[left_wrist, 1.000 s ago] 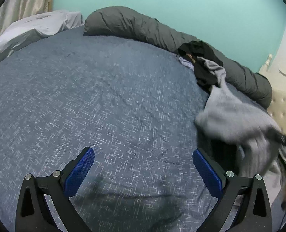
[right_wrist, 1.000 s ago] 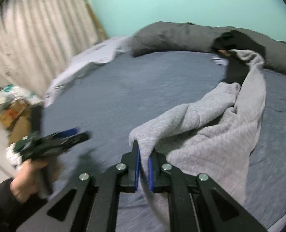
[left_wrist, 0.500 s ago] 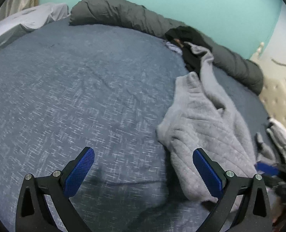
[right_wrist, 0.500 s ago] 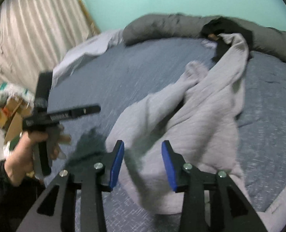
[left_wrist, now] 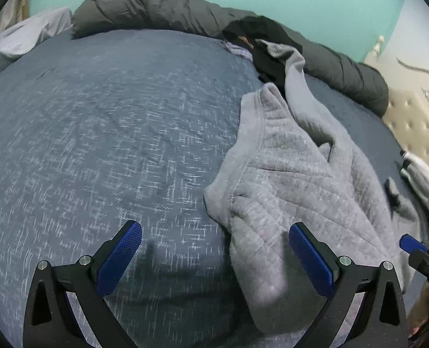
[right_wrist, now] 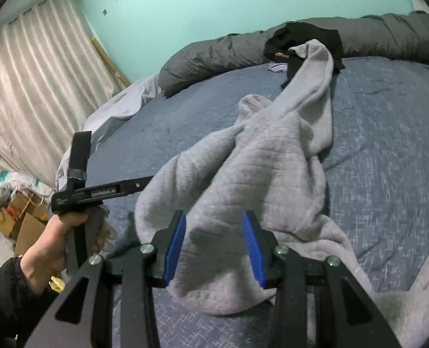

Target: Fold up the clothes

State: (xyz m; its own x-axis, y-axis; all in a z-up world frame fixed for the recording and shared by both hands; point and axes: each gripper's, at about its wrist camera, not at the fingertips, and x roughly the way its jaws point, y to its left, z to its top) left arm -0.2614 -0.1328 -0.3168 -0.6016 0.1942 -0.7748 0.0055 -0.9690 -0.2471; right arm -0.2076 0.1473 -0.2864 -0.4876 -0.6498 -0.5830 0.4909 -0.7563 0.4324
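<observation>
A grey quilted sweatshirt lies crumpled on the blue-grey bed cover, one sleeve trailing back toward a black garment. My left gripper is wide open just above the bed. The sweatshirt's near end lies between its fingers, close to the right pad, without being touched. My right gripper hovers open over the sweatshirt; cloth shows between its blue pads but they do not press on it. A person's hand holds the left gripper at the sweatshirt's left edge.
A rolled dark grey duvet runs along the far side by the teal wall. A pale sheet lies at the far left, a tufted headboard and striped clothing at the right. Curtains and cardboard boxes stand beside the bed.
The right gripper opened and let go of the grey sweatshirt, which dropped onto the bed. Both grippers came lower, and the left one swung over to the sweatshirt's near end.
</observation>
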